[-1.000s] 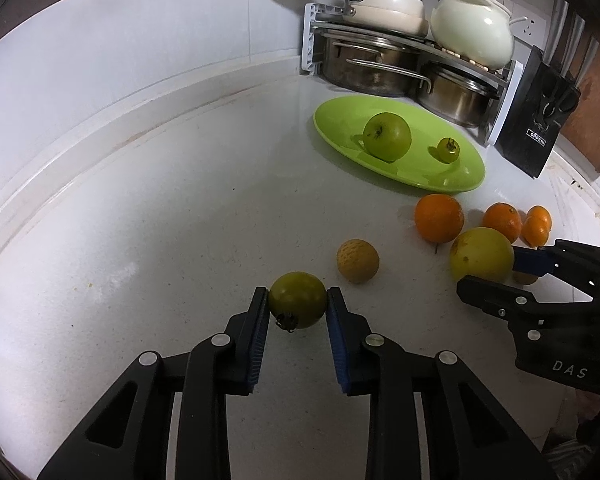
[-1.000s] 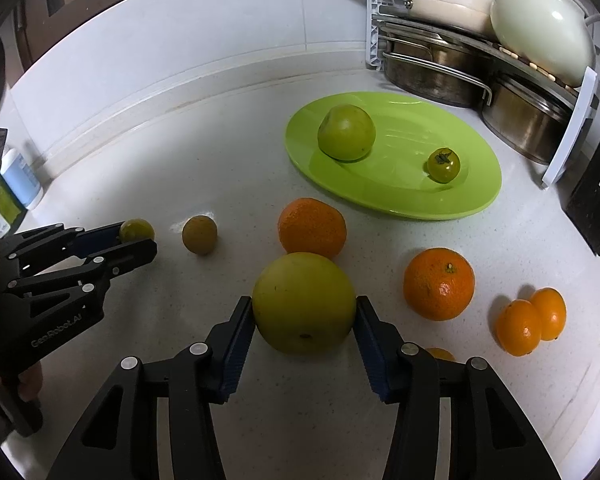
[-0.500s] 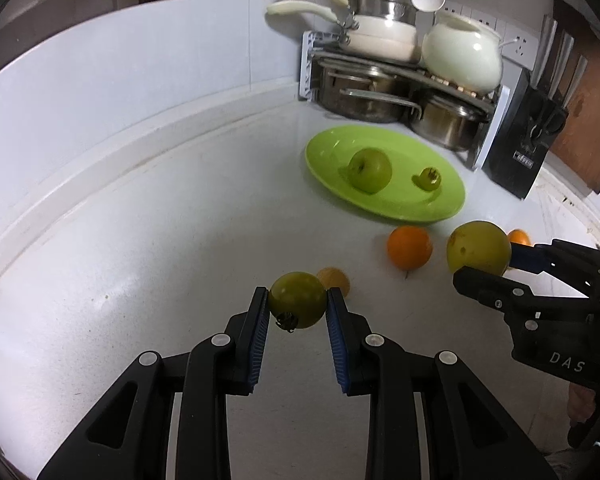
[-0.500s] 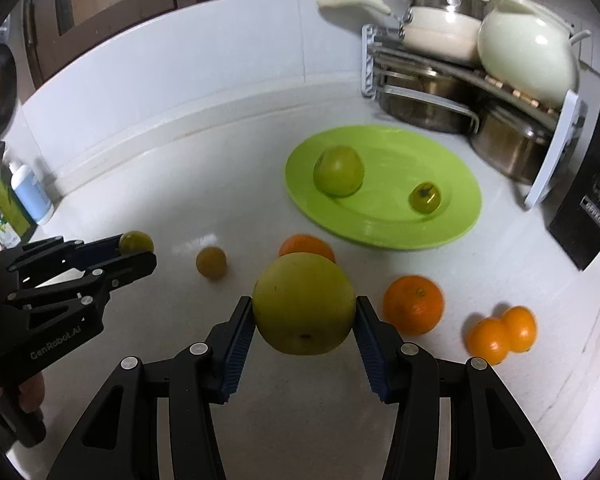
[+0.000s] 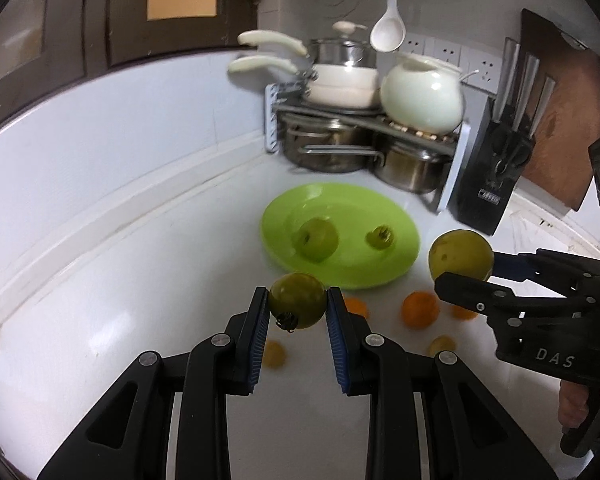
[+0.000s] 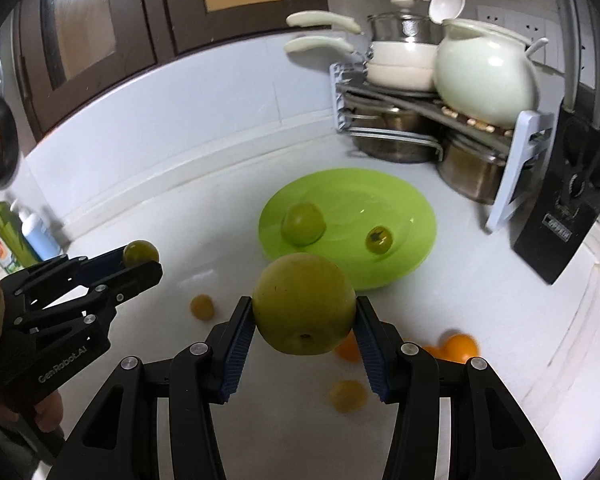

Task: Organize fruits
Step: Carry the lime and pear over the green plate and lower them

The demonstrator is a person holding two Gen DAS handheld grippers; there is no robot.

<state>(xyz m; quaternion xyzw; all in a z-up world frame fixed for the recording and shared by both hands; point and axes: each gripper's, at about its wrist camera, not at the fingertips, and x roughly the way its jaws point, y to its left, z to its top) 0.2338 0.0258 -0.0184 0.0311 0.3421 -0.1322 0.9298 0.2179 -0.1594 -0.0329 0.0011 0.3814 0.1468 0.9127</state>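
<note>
Between my left gripper's blue-padded jaws sits a small round green tomato, pinched at its widest part with the dark stem pointing down and toward the camera, lifted off the white countertop. I judge both loads are bound for the lime-green oval plastic plate ahead of the jaws, where 2 green fruits already lie. Further right, my right gripper clamps a large yellow-green round fruit across its middle. Open plate remains ahead and right of those 2 fruits. Small blurred oranges lie below; the steel pot rack crowds the far rim.
</note>
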